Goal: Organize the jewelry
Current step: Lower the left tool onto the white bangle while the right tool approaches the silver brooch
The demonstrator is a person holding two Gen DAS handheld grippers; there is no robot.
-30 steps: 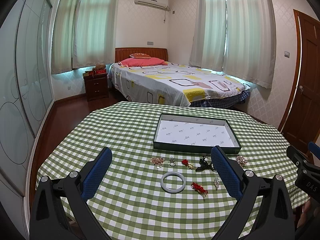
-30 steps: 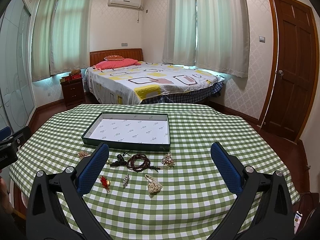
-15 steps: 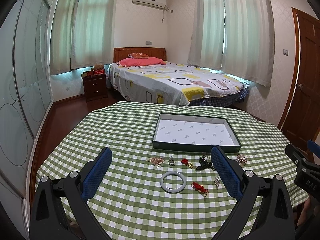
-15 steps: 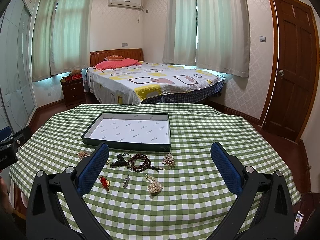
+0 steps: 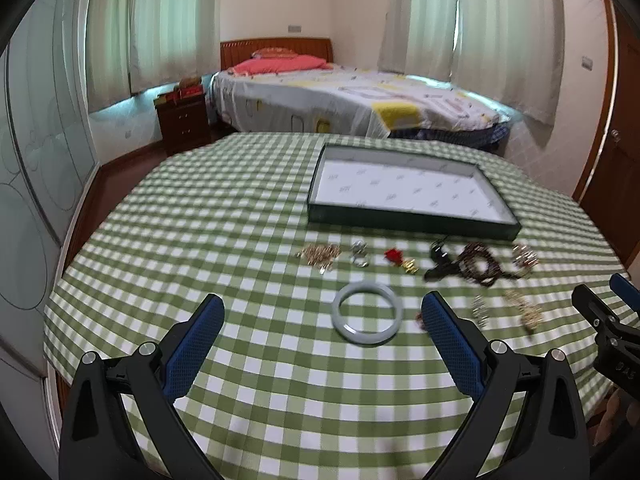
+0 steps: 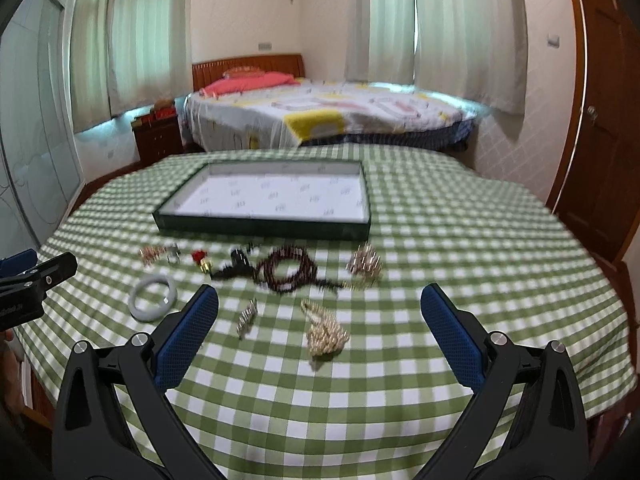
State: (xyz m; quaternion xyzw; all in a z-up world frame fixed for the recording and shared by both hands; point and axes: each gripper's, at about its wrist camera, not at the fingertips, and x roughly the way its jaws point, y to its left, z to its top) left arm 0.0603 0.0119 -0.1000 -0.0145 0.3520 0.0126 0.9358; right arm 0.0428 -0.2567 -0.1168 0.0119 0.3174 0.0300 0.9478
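Round table under a green-and-white checked cloth [image 6: 400, 360]. Near the far side sits a shallow dark-green tray [image 6: 264, 232] with a white printed lining, nothing in it.

Jewelry lies loose on the cloth in front of the tray, in a rough row: a small gold cluster [image 5: 320, 255], a silver piece [image 5: 359, 254], a red-and-gold ornament [image 5: 398, 258], a black piece [image 6: 234, 266], a dark brown bead bracelet [image 6: 286, 270], a pale gold brooch [image 6: 365, 266]. Closer in: a pale jade-coloured bangle [image 5: 367, 313], flat on the cloth; a slim silver pendant [image 6: 247, 317]; a pearl-like cluster [image 6: 326, 332]. All a bit blurred.

Left gripper [image 5: 322, 330]: blue-padded jaws spread wide, nothing between the pads; the bangle lies on the cloth beyond the fingertips, between the two fingers as seen from that wrist.

Right gripper [image 6: 318, 320]: jaws wide but closing slightly, nothing gripped; the pearl cluster and silver pendant lie on the cloth between the fingers, untouched
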